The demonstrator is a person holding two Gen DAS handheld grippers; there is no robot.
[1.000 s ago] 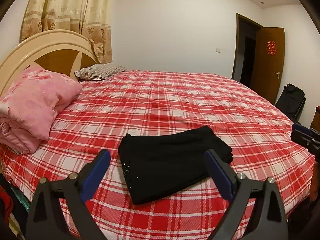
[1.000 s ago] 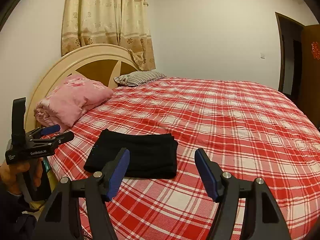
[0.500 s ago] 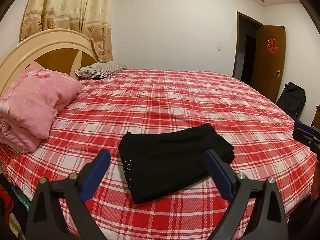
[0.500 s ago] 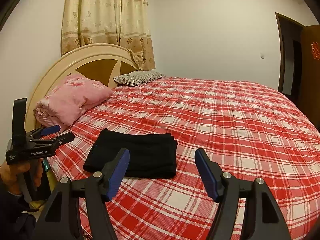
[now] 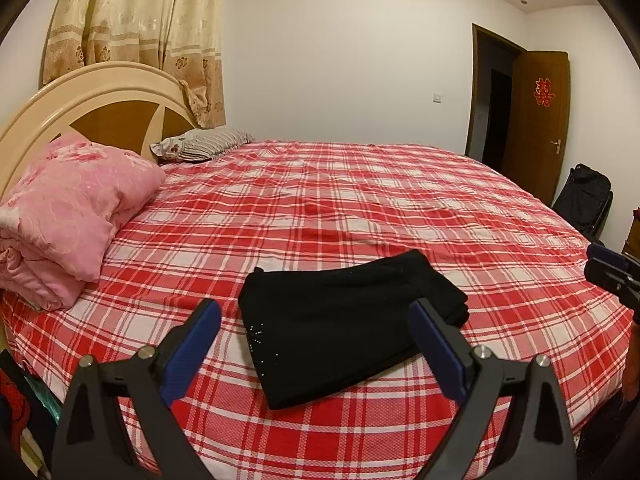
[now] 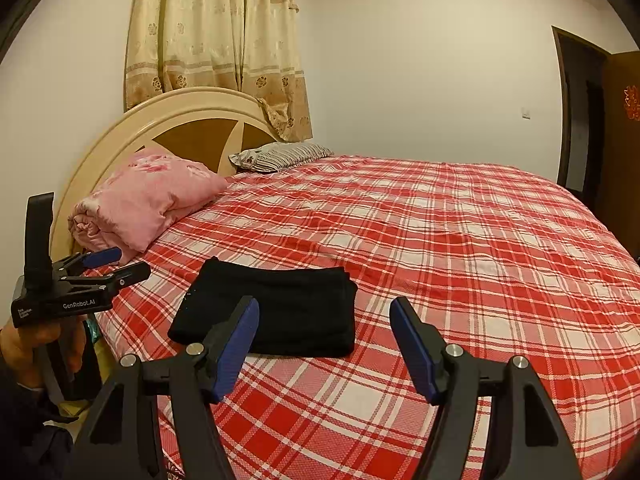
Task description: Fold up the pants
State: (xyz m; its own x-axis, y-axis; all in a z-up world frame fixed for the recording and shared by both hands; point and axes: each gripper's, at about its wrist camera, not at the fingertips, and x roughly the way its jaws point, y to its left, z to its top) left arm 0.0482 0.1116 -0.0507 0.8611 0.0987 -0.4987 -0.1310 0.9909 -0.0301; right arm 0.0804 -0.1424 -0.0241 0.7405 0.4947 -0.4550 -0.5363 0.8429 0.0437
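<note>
Left wrist view: left claw [image 5: 316,322] w/ blue pads spread wide apart, nothing between them, held above the near edge of the bed [image 5: 360,200]. Black pants [image 5: 344,320] lie folded into a compact rectangle on the red-and-white plaid bedsheet, near the front edge, roughly centred btwn the two fingers in this view but not touched by either. A few small light specks show on the pants' near-left corner. Pink quilt [image 5: 68,216] is bundled at far left against the round cream-and-brown headboard [image 5: 100,104]; striped pillow [image 5: 204,146] sits beside it further back. Patterned beige curtain [image 5: 136,36] hangs behind the headboard. Brown door [image 5: 536,128] w/ a red paper cutout stands open at right; black bag [image 5: 584,200] on the floor near it. Right claw [image 5: 608,272] pokes in at the right edge, only partly visible there.

Right wrist view: right claw [image 6: 324,320] also w/ pads well apart, empty, held over the bed edge. Pants [image 6: 276,308] lie to the left of centre; the left finger overlaps their near edge in the picture, contact not evident. Left claw [image 6: 108,264] appears at far left, gripped by a hand [image 6: 36,344], jaws apart, pointing toward the bed, well clear of the pants. Quilt [image 6: 156,196], pillow [image 6: 280,156], headboard [image 6: 188,120] and curtain [image 6: 216,40] sit behind.
</note>
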